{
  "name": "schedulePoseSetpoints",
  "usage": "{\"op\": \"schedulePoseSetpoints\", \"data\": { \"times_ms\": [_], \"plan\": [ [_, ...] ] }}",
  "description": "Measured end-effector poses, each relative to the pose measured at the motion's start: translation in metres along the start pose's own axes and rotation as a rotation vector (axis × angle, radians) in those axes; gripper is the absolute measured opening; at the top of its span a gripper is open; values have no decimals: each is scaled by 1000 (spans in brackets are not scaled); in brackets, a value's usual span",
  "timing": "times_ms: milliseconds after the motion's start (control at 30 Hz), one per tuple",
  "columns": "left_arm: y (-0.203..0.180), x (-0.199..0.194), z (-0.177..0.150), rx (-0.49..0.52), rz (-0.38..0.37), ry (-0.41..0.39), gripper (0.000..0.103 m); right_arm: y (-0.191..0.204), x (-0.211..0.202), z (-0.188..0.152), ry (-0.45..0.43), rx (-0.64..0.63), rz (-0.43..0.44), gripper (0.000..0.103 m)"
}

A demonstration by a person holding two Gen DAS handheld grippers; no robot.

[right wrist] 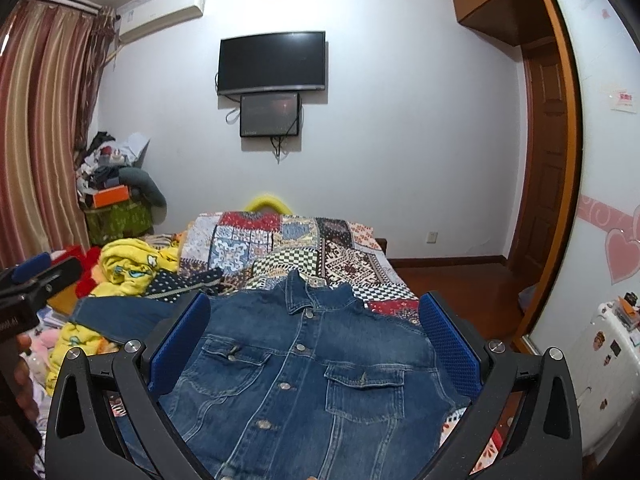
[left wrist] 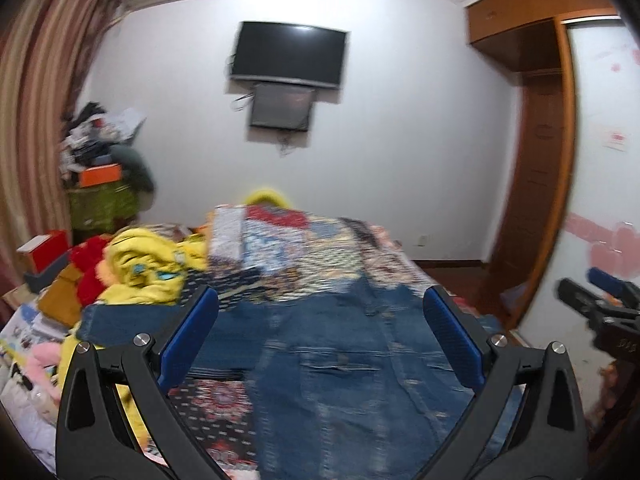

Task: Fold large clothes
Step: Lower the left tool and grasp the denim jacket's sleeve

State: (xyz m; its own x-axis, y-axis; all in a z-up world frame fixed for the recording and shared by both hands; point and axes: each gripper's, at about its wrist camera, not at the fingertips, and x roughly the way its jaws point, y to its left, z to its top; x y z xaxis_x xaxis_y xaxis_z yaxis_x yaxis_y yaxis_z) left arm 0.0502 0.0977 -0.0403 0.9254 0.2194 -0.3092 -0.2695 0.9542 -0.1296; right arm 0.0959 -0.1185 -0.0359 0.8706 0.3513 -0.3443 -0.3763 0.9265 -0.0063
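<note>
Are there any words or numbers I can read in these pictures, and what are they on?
"D4"-like white marks on the right gripper body: blurred, not sure.
White letters on the left gripper body: sideways and cut off, unreadable.
Red print on the wall notice: too small.
Label on the air conditioner: too small.
Denim jacket, TV: no readable text.

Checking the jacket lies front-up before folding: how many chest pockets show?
2: both on the denim jacket, the left chest pocket and the right chest pocket, flanking the button placket.
</note>
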Motion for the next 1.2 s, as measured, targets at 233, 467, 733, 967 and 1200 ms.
{"op": "schedulePoseSetpoints", "data": {
  "times_ms": [233,467,733,967,1200],
  "plan": [
    [72,73,-20,-80,117,112,103,7,64,-5,91,-41,9,103],
    [169,133,-71,-224,193,291,103,14,134,-22,263,-46,105,103],
    [253,174,-125,-383,176,491,97,17,202,-51,468,-86,153,103],
    [288,208,-144,-557,95,574,83,0,239,-58,584,-28,169,103],
    [320,240,-152,-598,195,586,68,-10,248,-57,611,6,164,103]
  ]
}}
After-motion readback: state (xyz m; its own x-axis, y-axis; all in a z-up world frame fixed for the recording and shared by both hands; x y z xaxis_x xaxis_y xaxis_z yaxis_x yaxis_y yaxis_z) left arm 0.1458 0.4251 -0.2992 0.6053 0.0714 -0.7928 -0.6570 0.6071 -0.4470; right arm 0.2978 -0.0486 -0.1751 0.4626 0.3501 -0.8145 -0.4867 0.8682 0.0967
